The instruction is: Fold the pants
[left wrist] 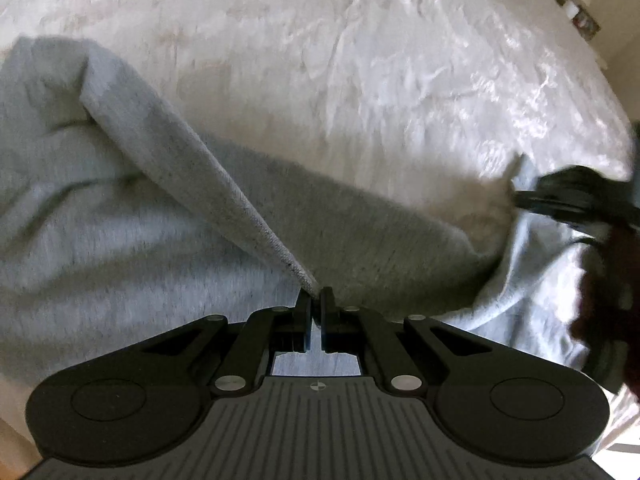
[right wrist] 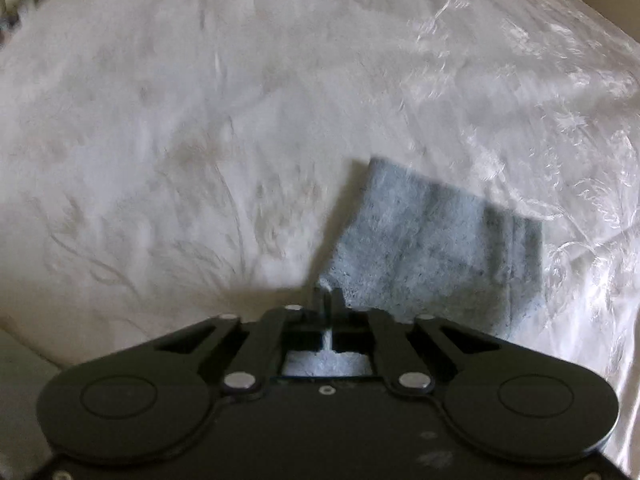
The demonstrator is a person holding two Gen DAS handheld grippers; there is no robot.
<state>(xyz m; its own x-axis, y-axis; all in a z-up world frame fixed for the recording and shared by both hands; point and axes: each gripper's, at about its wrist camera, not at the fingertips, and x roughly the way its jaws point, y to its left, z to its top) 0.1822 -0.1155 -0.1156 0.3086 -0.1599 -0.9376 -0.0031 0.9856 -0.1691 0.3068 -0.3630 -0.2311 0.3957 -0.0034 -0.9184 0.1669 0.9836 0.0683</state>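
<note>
Left gripper (left wrist: 317, 300) pinches a raised fold edge of the grey pants (left wrist: 120, 208), which lie on the white bedspread (left wrist: 320, 60). Right gripper (right wrist: 329, 298) is clamped on a cuff corner. Fabric looks soft, light, floppy; grip at hems and seams.

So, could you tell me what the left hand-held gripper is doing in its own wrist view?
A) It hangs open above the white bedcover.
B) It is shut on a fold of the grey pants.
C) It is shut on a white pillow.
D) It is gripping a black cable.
B: the left hand-held gripper has its jaws closed on a ridge of the grey pants, which runs up from the tips across the white bedcover.
</note>
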